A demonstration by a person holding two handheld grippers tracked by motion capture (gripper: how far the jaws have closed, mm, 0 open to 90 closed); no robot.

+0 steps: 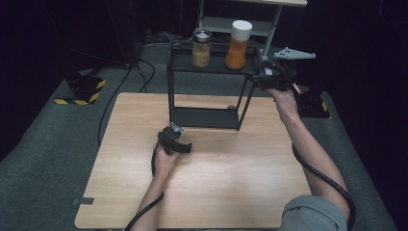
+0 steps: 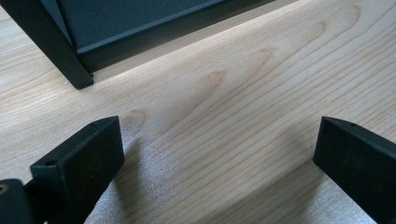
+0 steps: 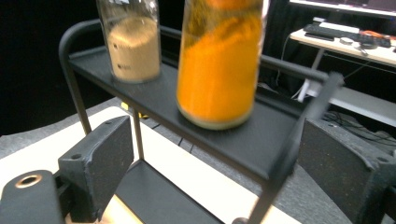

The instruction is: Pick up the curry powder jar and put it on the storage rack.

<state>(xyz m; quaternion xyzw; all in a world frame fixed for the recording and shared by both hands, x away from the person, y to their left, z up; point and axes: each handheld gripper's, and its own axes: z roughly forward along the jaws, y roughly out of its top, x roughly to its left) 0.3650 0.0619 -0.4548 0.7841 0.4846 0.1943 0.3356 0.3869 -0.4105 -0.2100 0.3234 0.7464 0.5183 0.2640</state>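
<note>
High view: left gripper (image 1: 179, 144) rests low over the wooden table (image 1: 231, 192), near the middle, just in front of the black two-tier rack (image 1: 210, 67) that stands at the table's far edge. On the rack's top shelf stand two jars, side by side but apart: a brown jar (image 1: 201, 47) with a dark lid on the left, an orange jar (image 1: 238, 44) with a white lid on the right. Right gripper (image 1: 262, 79) is held up at the rack's right end, level with the top shelf, near the orange jar, not touching it. Left gripper view adds what the high view can't: its jaws stand wide apart with bare table (image 2: 224, 116) between them, nothing gripped; one rack (image 2: 70, 65) foot and the edge of the bottom shelf sit ahead at far left. Right gripper view shows the jars close up: brown jar (image 3: 133, 44) holds tan powder, orange jar (image 3: 218, 70) holds bright orange powder, both upright on the top shelf, orange one the nearer. This gripper's jaws are apart, nothing clamped; the rack (image 3: 116, 91) end rail crosses in front of the right jaw, the orange jar is beyond the gap, not between the pads. Far right background has a desk (image 3: 345, 44) with a keyboard, blurred.
</note>
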